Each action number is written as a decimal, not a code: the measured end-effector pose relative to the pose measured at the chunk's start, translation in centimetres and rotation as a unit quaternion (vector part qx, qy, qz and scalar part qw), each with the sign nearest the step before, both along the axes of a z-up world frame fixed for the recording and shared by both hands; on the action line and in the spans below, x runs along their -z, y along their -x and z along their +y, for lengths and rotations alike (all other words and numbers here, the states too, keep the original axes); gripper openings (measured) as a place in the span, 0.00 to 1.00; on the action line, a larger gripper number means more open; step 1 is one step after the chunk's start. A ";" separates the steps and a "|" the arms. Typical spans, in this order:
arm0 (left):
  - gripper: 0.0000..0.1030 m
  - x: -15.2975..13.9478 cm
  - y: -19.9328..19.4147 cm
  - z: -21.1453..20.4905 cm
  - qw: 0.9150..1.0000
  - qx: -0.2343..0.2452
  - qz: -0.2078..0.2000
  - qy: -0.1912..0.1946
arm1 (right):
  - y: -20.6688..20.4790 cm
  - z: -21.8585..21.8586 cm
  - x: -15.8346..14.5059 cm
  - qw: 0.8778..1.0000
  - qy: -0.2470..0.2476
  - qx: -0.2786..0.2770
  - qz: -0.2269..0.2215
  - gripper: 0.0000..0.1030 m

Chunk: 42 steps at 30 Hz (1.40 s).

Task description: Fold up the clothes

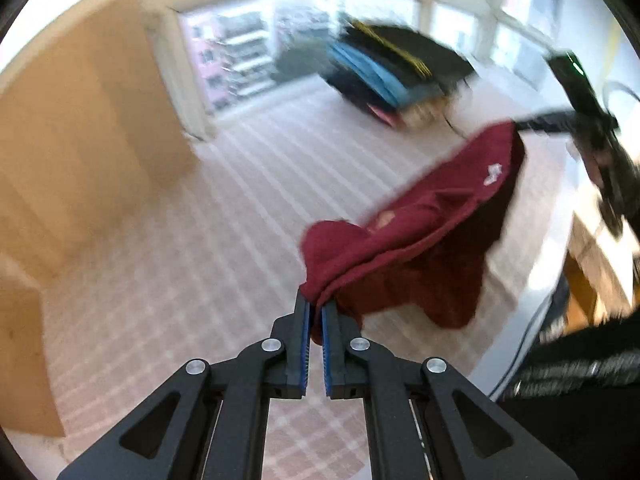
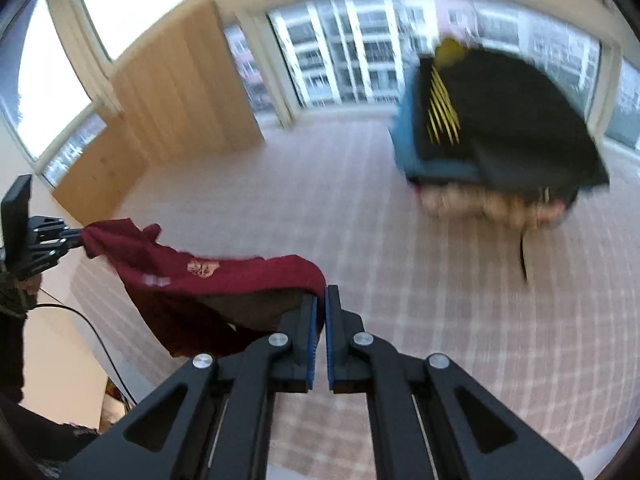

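1. Maroon garment [image 1: 420,236] was held stretched in the air between both grippers, above a checked cloth [image 1: 200,280] that covered the table.
2. Left gripper [image 1: 316,308] was seen with its jaws clamped on one bunched corner of the garment; the blue pads [image 1: 306,344] were nearly together with cloth between them.
3. Right gripper [image 2: 321,304] was likewise closed on the opposite corner, the fabric being pinched at the fingertips.
4. The middle of the garment was left sagging below the two held corners, clear of the cloth.
5. A small white mark [image 1: 494,174] and a pale orange emblem [image 2: 203,268] were printed on the garment; both were too blurred to be read, and no brand could be made out.
6. A pile of clothes [image 2: 492,132] was set well apart at the far side of the table: a black item with yellow stripes [image 2: 442,114] on top, blue beneath, and a tan layer at the bottom.
7. Windows [image 2: 352,48] with apartment blocks outside were shown behind the pile, and a wooden panel [image 2: 188,92] was placed to the left.
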State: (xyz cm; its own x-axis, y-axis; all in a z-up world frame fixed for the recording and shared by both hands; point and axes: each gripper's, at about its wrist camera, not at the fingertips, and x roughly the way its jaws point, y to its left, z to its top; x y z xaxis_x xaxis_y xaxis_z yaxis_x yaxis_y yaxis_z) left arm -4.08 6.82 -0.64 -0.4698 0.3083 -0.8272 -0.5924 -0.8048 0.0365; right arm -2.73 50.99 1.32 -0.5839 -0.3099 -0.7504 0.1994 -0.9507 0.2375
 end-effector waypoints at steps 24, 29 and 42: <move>0.11 13.3 -3.0 -10.6 0.978 -0.048 -0.191 0.066 | 4.1 -12.7 10.2 0.975 -0.080 -0.112 -0.177 0.04; 0.25 15.7 -5.9 -10.8 0.972 -0.012 -0.198 0.124 | 3.1 -14.3 13.8 0.963 -0.095 -0.135 -0.212 0.04; 0.33 13.5 -6.4 0.5 0.966 0.182 -0.104 0.152 | 7.0 -13.0 12.4 0.973 -0.075 -0.095 -0.196 0.04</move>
